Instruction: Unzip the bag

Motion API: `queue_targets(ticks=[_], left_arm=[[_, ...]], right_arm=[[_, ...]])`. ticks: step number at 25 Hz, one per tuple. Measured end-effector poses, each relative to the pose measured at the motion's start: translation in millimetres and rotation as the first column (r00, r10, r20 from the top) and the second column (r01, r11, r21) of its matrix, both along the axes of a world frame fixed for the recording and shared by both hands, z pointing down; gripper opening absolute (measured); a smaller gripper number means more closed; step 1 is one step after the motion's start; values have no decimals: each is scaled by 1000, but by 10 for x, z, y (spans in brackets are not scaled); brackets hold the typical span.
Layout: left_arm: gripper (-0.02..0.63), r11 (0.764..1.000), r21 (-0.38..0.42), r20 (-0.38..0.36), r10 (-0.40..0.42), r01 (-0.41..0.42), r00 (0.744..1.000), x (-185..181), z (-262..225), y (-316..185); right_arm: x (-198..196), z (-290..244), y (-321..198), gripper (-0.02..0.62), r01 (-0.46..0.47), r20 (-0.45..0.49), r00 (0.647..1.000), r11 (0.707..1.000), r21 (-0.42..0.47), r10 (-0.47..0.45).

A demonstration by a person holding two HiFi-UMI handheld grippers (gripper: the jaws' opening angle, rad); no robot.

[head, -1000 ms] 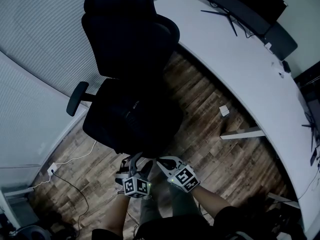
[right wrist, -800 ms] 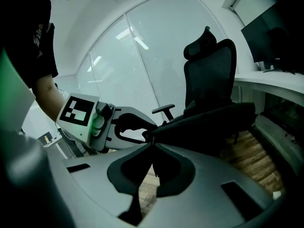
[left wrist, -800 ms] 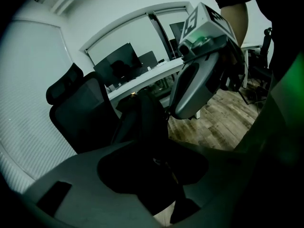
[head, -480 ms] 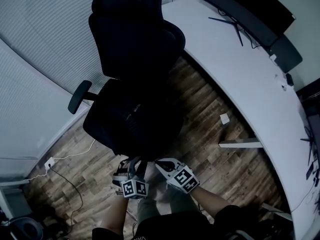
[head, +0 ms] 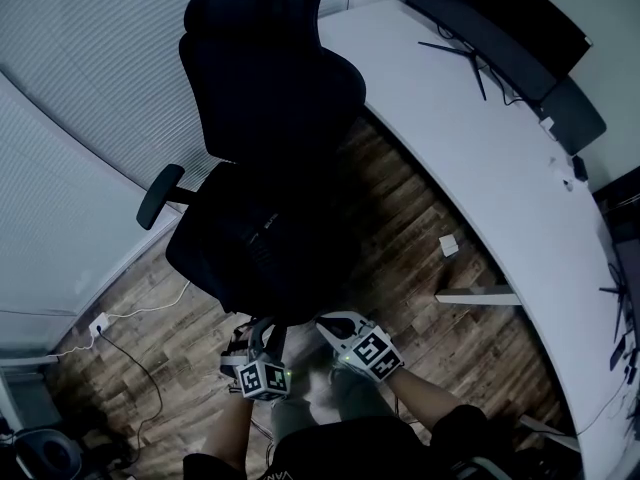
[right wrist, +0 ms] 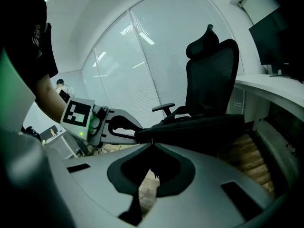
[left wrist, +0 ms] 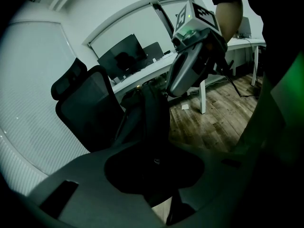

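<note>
**Both grippers at the near edge of the bag**

Nearest us, the left gripper (head: 267, 328) and the right gripper (head: 328, 320) sit side by side, just apart. Both are aimed away from us at the front edge of the seat. The left jaws are closing, with the bag's near corner between them. The right jaws are together, and a small dark tab hangs just under their tips; we cannot tell whether it is the zip pull. The bag (right wrist: 190, 127) lies flat on the seat of the chair (head: 265, 78), directly beyond both grippers, with its near edge touching them. Its long axis seems to run from near to far, toward the backrest. Neither gripper is clearly the nearer: the left is at the left of the near edge, the right just beside it. We judge that the coming pull must travel toward the far side along that axis while the left gripper anchors the near edge.
</note>
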State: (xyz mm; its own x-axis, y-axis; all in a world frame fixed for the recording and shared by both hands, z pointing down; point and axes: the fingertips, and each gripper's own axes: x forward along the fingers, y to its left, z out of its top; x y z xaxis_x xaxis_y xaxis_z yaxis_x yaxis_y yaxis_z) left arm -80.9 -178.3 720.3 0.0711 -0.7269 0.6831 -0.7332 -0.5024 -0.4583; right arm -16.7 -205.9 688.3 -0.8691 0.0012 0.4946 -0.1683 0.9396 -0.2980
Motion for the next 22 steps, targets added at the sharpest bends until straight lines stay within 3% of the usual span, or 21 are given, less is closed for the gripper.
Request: queue_targets(ticks=[9,22], left_arm=[[108,999,-28,2,-36,36,999,10,19,-49],[107,995,-83,12,-53,54,999,51,73,-90]], right_arm=[[168,26,-360,48,0,-16,1000,1000,19,0],[523,97,-1163,48,-130,-32,991,991,35,131]])
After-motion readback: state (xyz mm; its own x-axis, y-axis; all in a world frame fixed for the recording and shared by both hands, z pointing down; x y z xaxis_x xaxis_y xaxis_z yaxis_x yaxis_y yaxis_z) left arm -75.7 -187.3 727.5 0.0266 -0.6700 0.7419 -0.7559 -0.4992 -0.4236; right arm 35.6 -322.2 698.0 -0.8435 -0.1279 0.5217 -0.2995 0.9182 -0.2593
